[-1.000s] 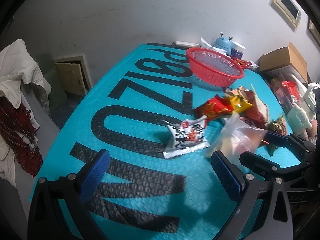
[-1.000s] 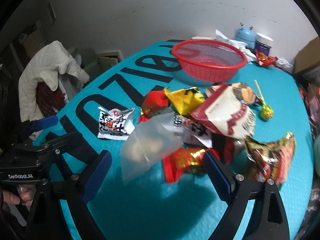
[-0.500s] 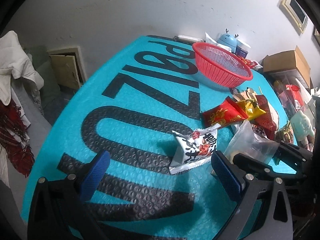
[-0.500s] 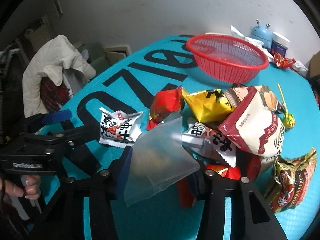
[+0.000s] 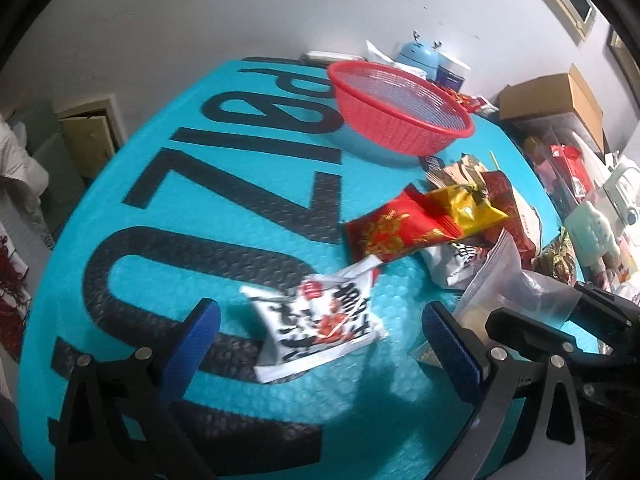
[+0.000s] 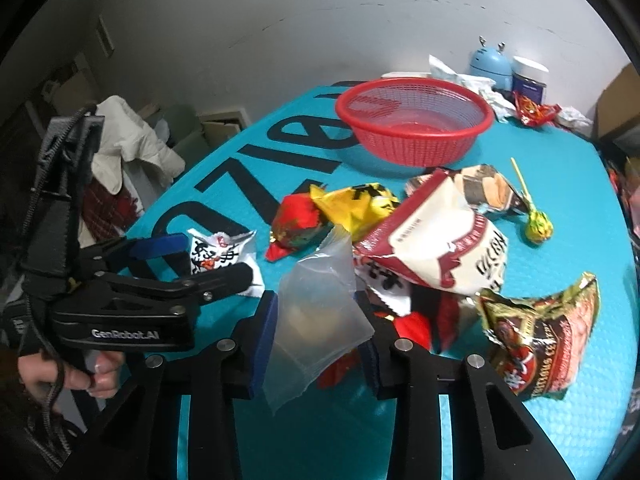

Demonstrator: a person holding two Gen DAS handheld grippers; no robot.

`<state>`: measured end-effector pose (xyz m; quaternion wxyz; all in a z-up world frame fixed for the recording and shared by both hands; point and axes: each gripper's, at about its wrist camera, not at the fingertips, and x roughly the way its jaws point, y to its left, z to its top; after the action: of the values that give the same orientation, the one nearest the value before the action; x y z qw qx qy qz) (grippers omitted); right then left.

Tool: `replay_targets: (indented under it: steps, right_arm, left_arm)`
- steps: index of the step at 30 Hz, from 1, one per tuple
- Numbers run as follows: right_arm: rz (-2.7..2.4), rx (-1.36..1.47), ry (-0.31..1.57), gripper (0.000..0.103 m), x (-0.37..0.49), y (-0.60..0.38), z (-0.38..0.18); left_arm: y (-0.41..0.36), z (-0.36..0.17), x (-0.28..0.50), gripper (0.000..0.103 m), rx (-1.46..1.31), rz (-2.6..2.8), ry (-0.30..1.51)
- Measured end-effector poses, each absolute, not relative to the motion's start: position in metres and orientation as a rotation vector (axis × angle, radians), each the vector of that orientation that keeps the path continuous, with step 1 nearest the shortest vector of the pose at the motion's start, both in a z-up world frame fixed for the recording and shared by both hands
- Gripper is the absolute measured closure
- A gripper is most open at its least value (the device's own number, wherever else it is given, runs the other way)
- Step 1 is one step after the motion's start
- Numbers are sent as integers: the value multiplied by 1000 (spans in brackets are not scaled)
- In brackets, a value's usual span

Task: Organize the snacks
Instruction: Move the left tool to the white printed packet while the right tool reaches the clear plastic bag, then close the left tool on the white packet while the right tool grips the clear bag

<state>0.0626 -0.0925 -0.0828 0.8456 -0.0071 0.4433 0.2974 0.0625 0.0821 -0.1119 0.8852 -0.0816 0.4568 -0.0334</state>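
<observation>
Around one red basket (image 6: 414,122) on the teal table (image 6: 520,432) there are two grippers, one clear bag (image 6: 320,312) and one lollipop (image 6: 538,226). Near the basket lie about eight printed snack packets; some overlap, so the count is not sure. Behind the basket stand one blue gadget (image 6: 490,64) and one jar (image 6: 529,78)

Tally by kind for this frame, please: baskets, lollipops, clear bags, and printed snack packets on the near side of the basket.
red basket: 1
lollipop: 1
clear bag: 1
printed snack packets: 8, some partly buried in the pile
Total: 11
</observation>
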Motion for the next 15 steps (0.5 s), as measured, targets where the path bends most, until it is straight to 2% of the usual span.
replay_targets:
  steps: [7, 9, 11, 15]
  right_arm:
    - [626, -7, 927, 67, 63, -100, -81]
    - [626, -10, 926, 67, 62, -99, -81]
    - [626, -10, 923, 67, 62, -100, -81]
    - [625, -1, 924, 67, 61, -102, -81]
  left_arm:
    - [73, -122, 71, 14, -148, -60, 978]
    - [71, -122, 70, 38, -119, -55, 966]
    - [69, -121, 69, 51, -96, -50, 954]
    - [69, -120, 66, 55, -109, -76, 953]
